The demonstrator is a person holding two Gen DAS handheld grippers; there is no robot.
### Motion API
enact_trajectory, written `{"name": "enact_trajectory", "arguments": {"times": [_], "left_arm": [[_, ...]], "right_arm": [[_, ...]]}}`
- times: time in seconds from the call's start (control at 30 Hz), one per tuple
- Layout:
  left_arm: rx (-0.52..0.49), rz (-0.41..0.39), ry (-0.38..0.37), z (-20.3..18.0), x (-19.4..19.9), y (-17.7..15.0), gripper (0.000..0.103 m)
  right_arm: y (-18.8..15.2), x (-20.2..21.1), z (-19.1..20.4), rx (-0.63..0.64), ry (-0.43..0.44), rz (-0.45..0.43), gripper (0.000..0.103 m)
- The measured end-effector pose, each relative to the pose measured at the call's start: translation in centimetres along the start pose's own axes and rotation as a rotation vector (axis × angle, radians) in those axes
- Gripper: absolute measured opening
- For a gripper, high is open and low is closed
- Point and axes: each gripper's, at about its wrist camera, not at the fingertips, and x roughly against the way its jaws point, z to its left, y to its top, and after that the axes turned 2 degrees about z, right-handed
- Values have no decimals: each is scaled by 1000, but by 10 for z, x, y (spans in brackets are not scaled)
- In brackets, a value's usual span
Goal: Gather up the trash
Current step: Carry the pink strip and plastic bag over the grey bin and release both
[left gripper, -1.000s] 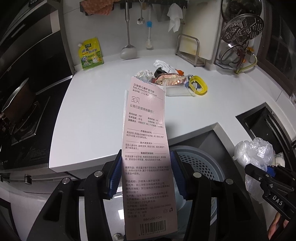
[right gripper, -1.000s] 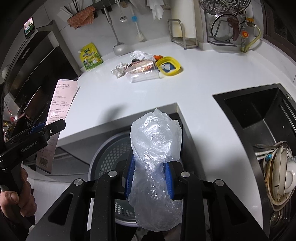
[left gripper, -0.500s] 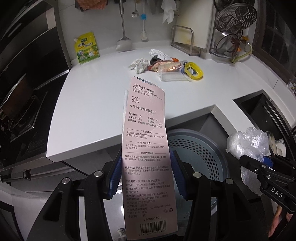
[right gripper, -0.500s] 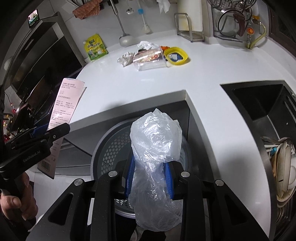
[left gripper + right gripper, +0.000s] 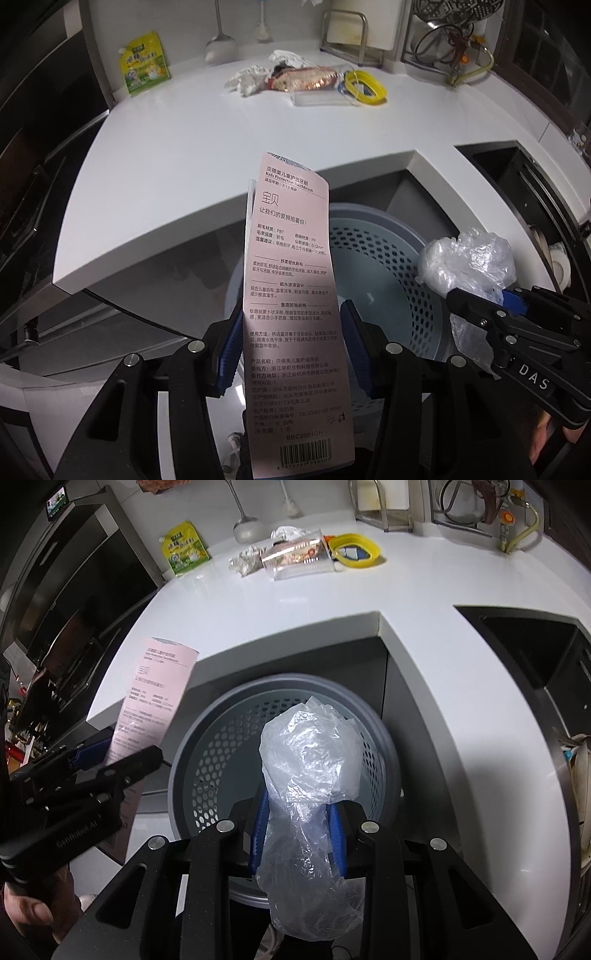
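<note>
My left gripper (image 5: 290, 347) is shut on a long pink toothbrush package card (image 5: 291, 291), held upright over the left rim of a grey perforated trash basket (image 5: 399, 266). In the right wrist view my right gripper (image 5: 301, 829) is shut on a crumpled clear plastic bag (image 5: 314, 760), directly above the basket (image 5: 221, 753). The bag (image 5: 469, 262) and right gripper show at the right of the left view; the card (image 5: 151, 701) and left gripper show at the left of the right view. More trash (image 5: 306, 79) lies at the back of the white counter (image 5: 184, 155).
The basket stands on the floor in a notch of the counter. A yellow-lidded clear container (image 5: 354, 550), a green pouch (image 5: 184, 548) and hanging utensils are at the back. A dark sink (image 5: 535, 653) with dishes lies right, a stove (image 5: 22, 177) left. A hand (image 5: 29, 908) grips the left tool.
Both grippers have sunk toward the basket, which now looks larger and closer beneath them. The card and the bag remain clamped as before.
</note>
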Motion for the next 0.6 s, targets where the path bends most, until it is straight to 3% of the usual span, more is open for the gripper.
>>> {"name": "enact_trajectory", "arguments": {"times": [0.6], "left_arm": [[-15,55,-19,-2,-11,-6,51]], "right_arm": [[-4,-18,3,0,15,47,28]]}}
